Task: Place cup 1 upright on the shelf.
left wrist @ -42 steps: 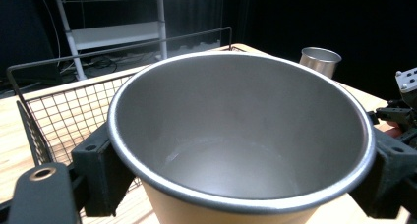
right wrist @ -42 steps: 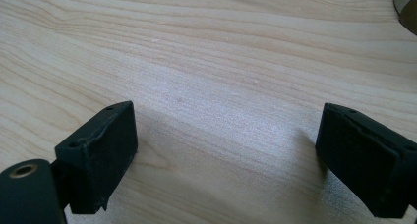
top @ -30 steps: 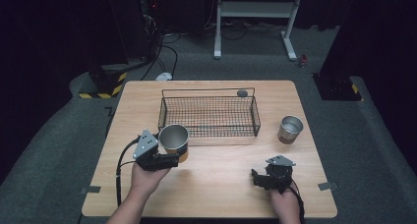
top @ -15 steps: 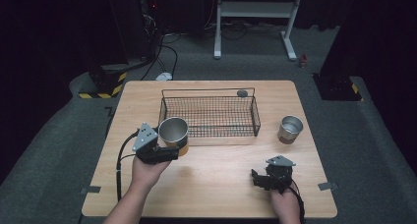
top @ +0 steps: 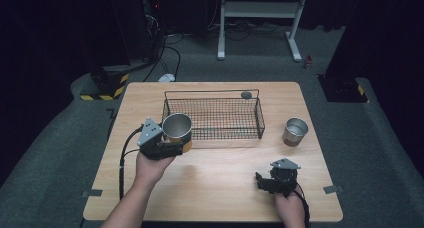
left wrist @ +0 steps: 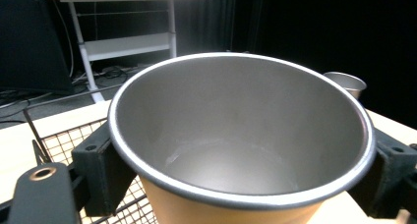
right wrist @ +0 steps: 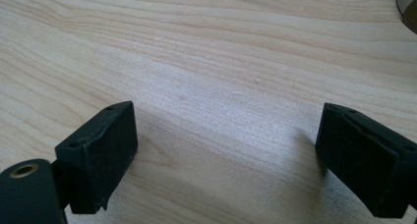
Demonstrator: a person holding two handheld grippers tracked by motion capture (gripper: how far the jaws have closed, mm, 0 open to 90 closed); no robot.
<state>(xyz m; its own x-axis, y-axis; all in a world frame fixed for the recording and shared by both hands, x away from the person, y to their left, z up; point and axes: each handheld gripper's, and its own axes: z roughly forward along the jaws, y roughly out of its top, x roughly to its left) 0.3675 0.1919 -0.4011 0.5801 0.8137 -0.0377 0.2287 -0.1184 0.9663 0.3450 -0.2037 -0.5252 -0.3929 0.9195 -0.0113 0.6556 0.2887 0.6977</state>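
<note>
The left tool (top: 172, 147) is clamped on a cup (top: 177, 130) with a steel inside and orange wall, holding it upright just beside the wire basket's (top: 212, 119) near left corner. The right tool (top: 267, 182) rests low over the bench (top: 220, 178), jaws apart around nothing, with a second steel cup (top: 295, 131) well beyond it.

Cup (top: 177, 128) in left claw (top: 175, 149)

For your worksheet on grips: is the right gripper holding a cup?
No, the right gripper has its jaws spread apart over bare table.
</note>
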